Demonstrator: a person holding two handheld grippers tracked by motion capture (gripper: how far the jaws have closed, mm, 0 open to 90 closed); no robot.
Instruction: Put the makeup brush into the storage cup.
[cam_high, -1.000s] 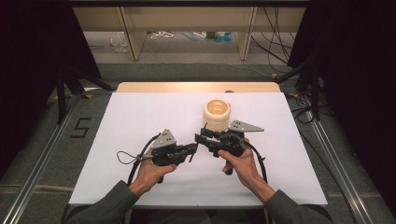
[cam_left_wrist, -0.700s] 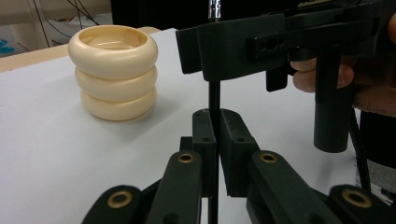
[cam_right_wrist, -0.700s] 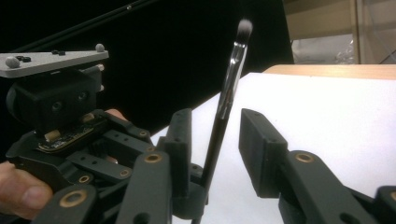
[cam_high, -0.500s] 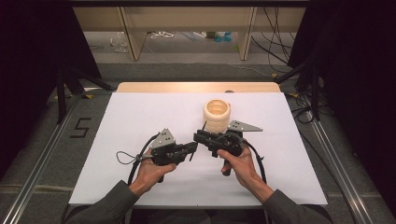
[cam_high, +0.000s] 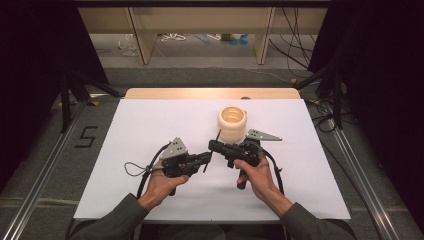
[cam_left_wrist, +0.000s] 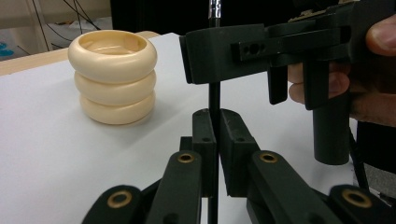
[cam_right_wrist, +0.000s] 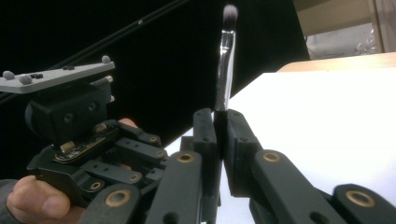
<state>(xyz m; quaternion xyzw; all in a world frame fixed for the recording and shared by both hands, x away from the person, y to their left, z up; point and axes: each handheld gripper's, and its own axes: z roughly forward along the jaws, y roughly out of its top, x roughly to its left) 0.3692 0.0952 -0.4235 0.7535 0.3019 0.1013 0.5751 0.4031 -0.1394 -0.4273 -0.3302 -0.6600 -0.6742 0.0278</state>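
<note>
Both the left gripper (cam_high: 206, 158) and the right gripper (cam_high: 214, 145) are pinching 1 upright makeup brush (cam_right_wrist: 225, 65), the right having just been closing, near the ringed holder (cam_high: 232, 123) on the desk (cam_high: 150, 125).

Honestly there's loads of open white table (cam_high: 125, 150) to my left, and a clear strip in front of my hands. The only thing standing on it is the cream ringed holder (cam_high: 232, 123), just behind my right gripper (cam_high: 214, 145), so going forward there is blocked. My left gripper (cam_high: 206, 158) sits tip to tip with it, both pinching the same brush (cam_right_wrist: 225, 65), so no gap between them.
</note>
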